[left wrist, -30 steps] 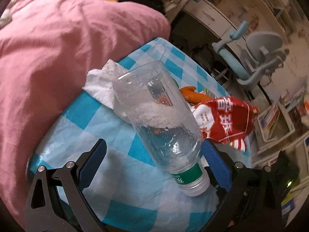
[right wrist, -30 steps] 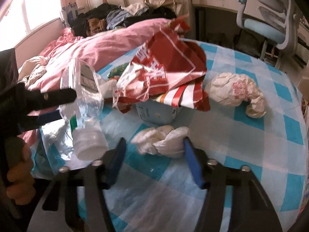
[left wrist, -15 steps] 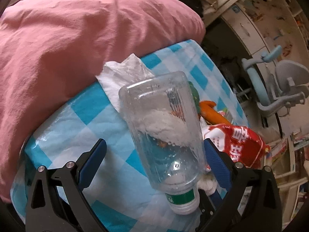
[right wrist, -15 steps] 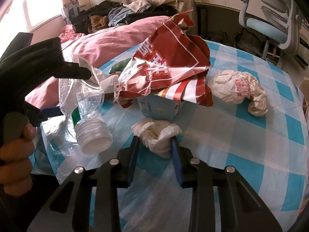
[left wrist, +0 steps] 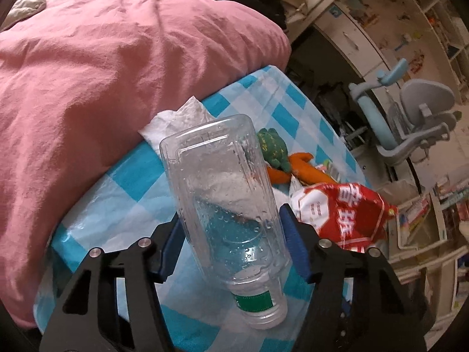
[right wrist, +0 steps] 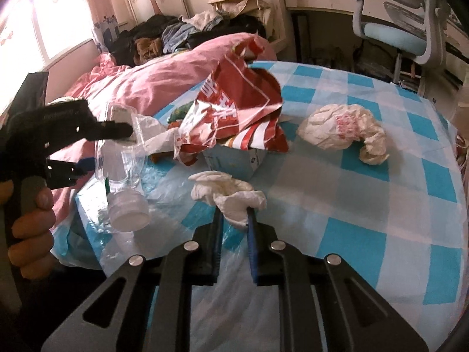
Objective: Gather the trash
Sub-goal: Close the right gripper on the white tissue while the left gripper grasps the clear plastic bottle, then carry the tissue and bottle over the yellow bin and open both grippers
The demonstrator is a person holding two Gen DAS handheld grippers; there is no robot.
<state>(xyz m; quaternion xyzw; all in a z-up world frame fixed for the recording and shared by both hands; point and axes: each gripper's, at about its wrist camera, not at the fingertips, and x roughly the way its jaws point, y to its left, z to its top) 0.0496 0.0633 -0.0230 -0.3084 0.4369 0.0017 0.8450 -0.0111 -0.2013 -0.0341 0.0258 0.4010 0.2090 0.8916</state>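
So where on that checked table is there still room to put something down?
The checked tablecloth is bare along its near right side, in front of the crumpled white bag. A smaller bare strip lies beyond that bag. It is crowded on the left, around the red wrapper, small box and clear bottle.

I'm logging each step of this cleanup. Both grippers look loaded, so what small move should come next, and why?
Probably lift both straight up off the checked tablecloth. The left gripper is shut on the clear plastic bottle, the right gripper is shut on the crumpled white tissue, and no bin shows in either view.
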